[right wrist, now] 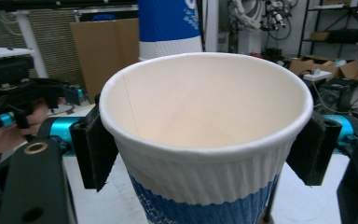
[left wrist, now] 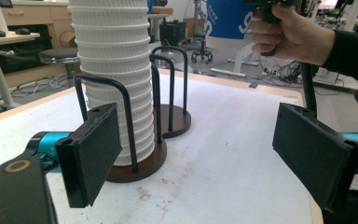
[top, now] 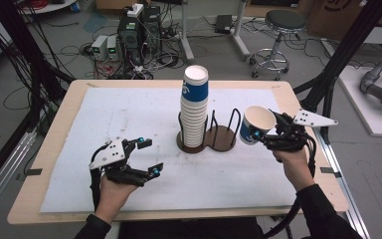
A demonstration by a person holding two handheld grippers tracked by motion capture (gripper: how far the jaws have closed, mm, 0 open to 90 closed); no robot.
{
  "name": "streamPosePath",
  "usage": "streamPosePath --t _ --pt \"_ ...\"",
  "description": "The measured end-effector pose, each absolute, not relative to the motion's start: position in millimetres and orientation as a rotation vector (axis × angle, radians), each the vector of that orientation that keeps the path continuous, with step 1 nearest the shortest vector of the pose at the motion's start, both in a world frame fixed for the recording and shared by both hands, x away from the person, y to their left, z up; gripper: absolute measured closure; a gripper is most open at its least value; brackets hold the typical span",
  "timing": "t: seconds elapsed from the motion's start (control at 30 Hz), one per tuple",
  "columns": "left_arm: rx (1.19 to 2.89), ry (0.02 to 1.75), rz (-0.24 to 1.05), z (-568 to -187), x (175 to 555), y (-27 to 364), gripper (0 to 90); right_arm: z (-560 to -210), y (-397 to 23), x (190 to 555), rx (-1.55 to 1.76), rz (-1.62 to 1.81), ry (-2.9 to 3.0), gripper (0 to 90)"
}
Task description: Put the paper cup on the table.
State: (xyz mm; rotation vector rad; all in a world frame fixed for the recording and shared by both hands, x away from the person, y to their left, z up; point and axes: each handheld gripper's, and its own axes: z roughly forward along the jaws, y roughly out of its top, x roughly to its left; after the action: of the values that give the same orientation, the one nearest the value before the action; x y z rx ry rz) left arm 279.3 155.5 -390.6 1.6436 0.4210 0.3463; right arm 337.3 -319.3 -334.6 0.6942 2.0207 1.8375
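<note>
A tall stack of white and blue paper cups (top: 195, 107) stands in the left ring of a dark wire cup holder (top: 218, 138) at the middle of the table. My right gripper (top: 261, 130) is shut on a single white and blue paper cup (top: 256, 124), held tilted above the table to the right of the holder. In the right gripper view both pads press the cup (right wrist: 205, 121) just under its rim. My left gripper (top: 151, 156) is open and holds nothing, low over the mat at front left. In the left gripper view its jaws stand wide apart, facing the stack (left wrist: 114, 70).
A white mat (top: 129, 119) covers most of the wooden table (top: 59, 129). On the floor beyond it are computer boxes (top: 129, 30), loose cables and a round stool (top: 278, 35). Black frame legs (top: 338, 59) stand at both sides.
</note>
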Motion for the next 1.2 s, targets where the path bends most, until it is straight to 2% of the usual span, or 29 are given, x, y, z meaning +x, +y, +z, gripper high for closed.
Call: streamPosePath --t 0.67,1.2 --pt "1.669 0.423 0.357 -393 280 153 15.3 -340 -363 366 0.844 1.710 1.897 22.6" --pt "1.682 0.422 0.361 -394 280 152 15.3 -354 -367 381 0.920 1.635 1.892 22.5"
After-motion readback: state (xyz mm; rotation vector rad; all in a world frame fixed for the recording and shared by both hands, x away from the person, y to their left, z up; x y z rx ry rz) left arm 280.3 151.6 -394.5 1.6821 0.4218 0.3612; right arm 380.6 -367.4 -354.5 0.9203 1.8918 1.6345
